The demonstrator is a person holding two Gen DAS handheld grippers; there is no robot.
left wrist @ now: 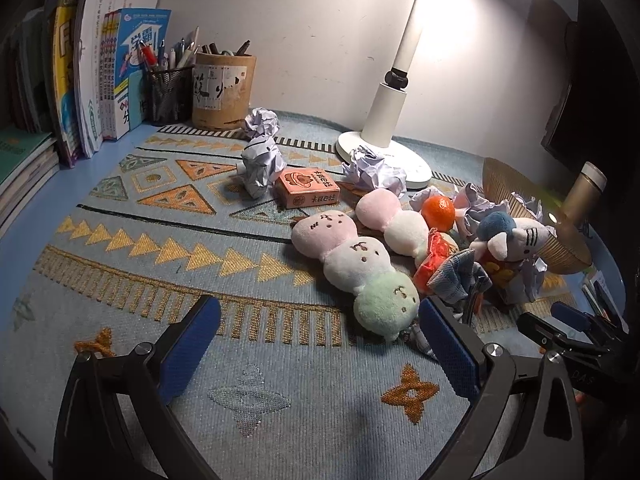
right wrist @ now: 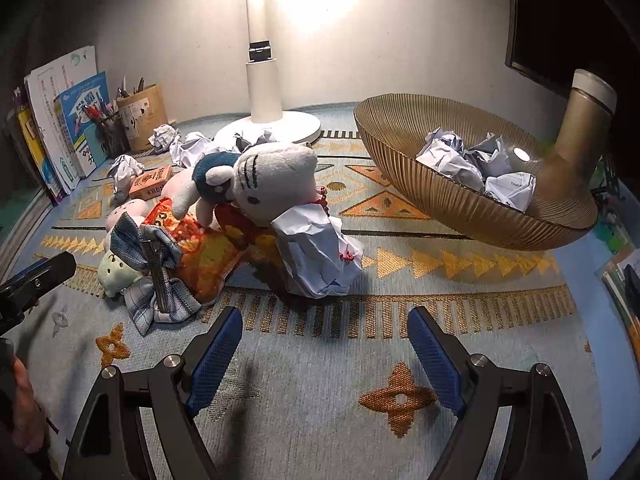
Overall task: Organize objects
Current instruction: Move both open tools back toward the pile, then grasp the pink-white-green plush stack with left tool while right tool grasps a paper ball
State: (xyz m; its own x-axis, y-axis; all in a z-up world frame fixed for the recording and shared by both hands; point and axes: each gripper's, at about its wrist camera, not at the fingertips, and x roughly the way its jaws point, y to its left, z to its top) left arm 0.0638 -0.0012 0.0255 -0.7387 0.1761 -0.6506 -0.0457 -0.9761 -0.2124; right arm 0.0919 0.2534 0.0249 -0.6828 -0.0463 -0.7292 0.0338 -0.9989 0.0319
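Observation:
My left gripper is open over the patterned mat, nothing between its pads. The green end of a three-ball plush lies just ahead of its right finger. Behind it lie a second ball plush, a mandarin, a pink box and crumpled paper. My right gripper is open and empty too. A crumpled paper ball sits just beyond its tips, against a white cat plush. A plaid bow clip and a red packet lie to the left.
A gold ribbed bowl at the right holds several paper balls, beside a gold bottle. The white lamp base stands at the back. A pen holder, a mesh cup and books line the back left.

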